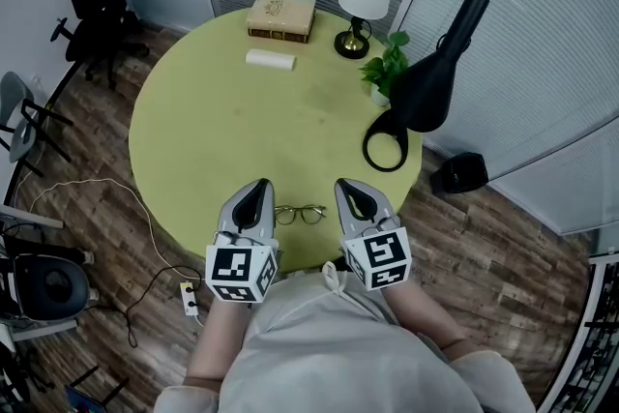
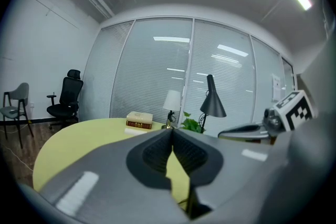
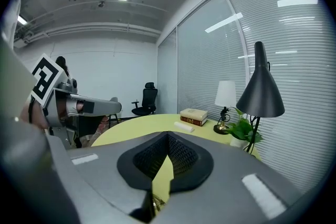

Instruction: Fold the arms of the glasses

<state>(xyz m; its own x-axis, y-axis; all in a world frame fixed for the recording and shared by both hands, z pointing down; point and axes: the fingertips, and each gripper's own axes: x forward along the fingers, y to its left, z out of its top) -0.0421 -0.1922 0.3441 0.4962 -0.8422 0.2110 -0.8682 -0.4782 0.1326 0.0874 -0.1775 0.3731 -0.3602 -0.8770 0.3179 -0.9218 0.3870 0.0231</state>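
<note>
Thin gold-rimmed glasses (image 1: 300, 214) lie on the round yellow-green table (image 1: 242, 131), close to its near edge. Whether their arms are folded is too small to tell. My left gripper (image 1: 257, 186) sits just left of the glasses and my right gripper (image 1: 348, 186) just right of them, both apart from the frame. In the left gripper view the left gripper (image 2: 171, 131) has its jaw tips together with nothing between them. The right gripper (image 3: 168, 136) likewise has its tips touching, and a sliver of gold frame (image 3: 154, 202) shows low between its jaws.
At the table's far side are a book (image 1: 281, 17), a white case (image 1: 270, 60), a white-shaded lamp (image 1: 363, 0), a small plant (image 1: 387, 68) and a black desk lamp (image 1: 426, 82). An office chair (image 1: 92, 10) and a power strip (image 1: 191, 300) are on the wooden floor to the left.
</note>
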